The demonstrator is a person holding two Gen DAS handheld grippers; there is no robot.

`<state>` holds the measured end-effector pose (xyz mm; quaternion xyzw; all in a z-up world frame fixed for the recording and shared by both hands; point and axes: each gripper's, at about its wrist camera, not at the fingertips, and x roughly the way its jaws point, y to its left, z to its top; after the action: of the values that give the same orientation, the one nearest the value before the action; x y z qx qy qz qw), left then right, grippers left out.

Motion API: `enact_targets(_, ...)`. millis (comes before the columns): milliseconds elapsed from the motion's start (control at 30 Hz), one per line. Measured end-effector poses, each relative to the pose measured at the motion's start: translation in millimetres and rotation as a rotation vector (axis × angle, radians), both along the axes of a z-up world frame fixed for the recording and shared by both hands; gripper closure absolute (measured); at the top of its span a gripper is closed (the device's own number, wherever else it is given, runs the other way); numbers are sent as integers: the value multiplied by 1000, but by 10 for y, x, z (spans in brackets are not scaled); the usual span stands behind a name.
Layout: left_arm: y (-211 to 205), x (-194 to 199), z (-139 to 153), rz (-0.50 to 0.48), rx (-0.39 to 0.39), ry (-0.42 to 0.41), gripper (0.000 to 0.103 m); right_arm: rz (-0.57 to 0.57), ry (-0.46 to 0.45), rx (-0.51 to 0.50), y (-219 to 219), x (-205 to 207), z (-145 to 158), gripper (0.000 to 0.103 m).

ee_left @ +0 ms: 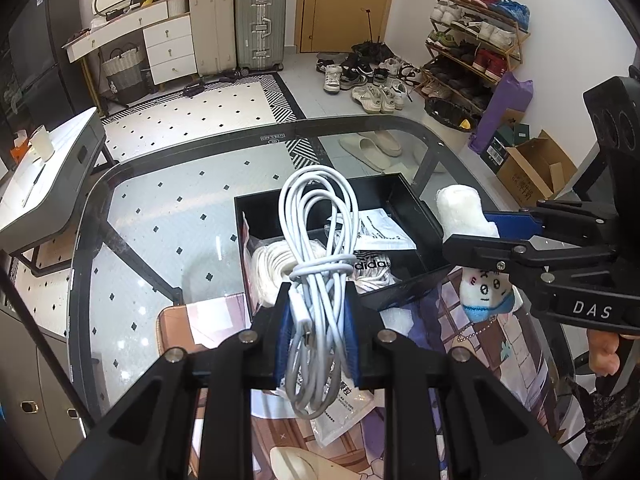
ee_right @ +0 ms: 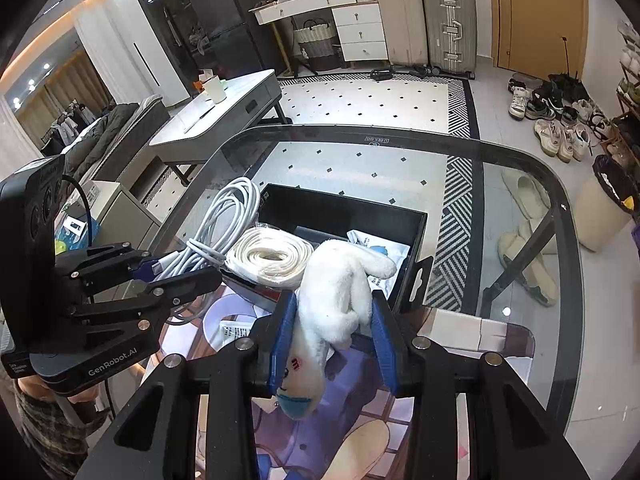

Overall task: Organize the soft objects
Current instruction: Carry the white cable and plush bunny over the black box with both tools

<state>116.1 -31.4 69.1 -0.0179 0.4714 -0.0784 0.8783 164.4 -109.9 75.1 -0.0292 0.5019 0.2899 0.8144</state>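
The left tool (ee_left: 318, 320) pinches a coiled white cable (ee_left: 316, 240), the right tool (ee_right: 332, 344) a white plush toy (ee_right: 340, 292). Best lower each over bare floor of the black box (ee_left: 408, 200), beside the rope coil (ee_right: 272, 256), before letting go.

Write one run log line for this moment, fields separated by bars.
left gripper: shut on white cable bundle | right gripper: shut on white plush toy | both near black box

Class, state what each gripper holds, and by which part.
Left gripper grips the white cable bundle near its wrapped middle; right gripper grips the white plush toy around its body.
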Motion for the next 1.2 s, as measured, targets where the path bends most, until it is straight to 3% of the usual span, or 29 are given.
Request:
enact_targets(600,70,491,-49,-7,-25,12,82,-2,1,11,195,503,-44,66)
enact_targets(1200,-72,718,-411,-51,-30,97,82,8,55,-32,353,780,-446,66)
